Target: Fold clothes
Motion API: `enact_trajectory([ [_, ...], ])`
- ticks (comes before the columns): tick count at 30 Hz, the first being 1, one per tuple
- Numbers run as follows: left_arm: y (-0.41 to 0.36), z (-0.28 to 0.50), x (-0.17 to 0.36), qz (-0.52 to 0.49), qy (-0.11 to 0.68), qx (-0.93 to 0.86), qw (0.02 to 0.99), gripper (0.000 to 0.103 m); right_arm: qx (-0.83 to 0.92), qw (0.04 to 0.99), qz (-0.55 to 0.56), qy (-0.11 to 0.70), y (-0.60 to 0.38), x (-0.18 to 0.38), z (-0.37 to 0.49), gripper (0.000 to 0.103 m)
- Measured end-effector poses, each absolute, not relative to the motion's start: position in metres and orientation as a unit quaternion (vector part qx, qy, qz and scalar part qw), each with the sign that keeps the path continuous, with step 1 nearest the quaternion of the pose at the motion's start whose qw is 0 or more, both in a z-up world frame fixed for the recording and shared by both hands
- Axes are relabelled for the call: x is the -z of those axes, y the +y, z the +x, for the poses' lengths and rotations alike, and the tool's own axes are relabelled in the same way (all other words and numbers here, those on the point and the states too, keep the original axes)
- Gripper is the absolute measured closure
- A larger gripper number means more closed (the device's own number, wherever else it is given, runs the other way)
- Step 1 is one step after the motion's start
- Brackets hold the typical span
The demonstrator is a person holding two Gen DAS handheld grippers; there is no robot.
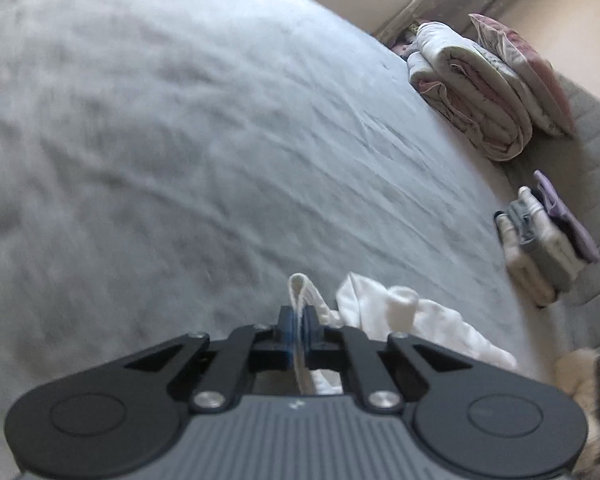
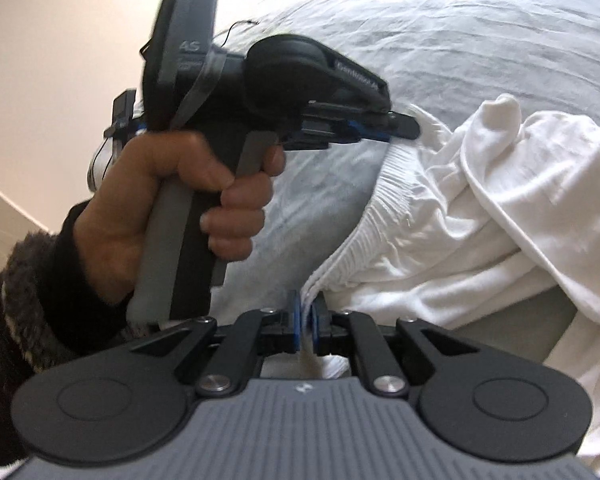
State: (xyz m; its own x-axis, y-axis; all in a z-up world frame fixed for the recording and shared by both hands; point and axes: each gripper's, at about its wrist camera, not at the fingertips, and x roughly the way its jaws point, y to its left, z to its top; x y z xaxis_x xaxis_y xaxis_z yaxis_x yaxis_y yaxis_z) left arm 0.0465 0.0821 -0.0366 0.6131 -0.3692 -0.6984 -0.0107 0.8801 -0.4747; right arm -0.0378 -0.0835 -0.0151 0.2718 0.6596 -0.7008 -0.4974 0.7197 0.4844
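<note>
White garment point(image 2: 480, 200) — soft matt cloth with a ribbed elastic hem; bed sheet point(image 1: 220, 140) — wrinkled matt fabric; the left gripper point(image 1: 299, 330) matt black plastic with shiny metal screws.

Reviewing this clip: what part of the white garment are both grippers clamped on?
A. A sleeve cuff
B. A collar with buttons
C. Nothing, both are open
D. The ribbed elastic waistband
D. The left gripper and right gripper are each shut on the gathered, ribbed waistband of the white garment, which stretches between them above the bed.
</note>
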Motion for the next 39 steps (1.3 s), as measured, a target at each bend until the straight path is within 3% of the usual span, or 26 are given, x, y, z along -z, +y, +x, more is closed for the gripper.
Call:
enact_trajectory([
  [12,0.133,0.084,-0.013,-0.130,0.372,0.070,0.916,0.099,-0.388,0.801,0.121,0.440,-0.027,-0.001,0.010,0.094],
  [30,0.246,0.124,0.012,-0.098,0.366,0.012,0.925,0.099,-0.420,0.763,0.195,0.451,0.097,0.045,0.077,0.093],
  [39,0.257,0.134,0.034,-0.067,0.399,0.012,0.915,0.097,-0.409,0.766,0.174,0.465,0.116,0.064,0.078,0.093],
])
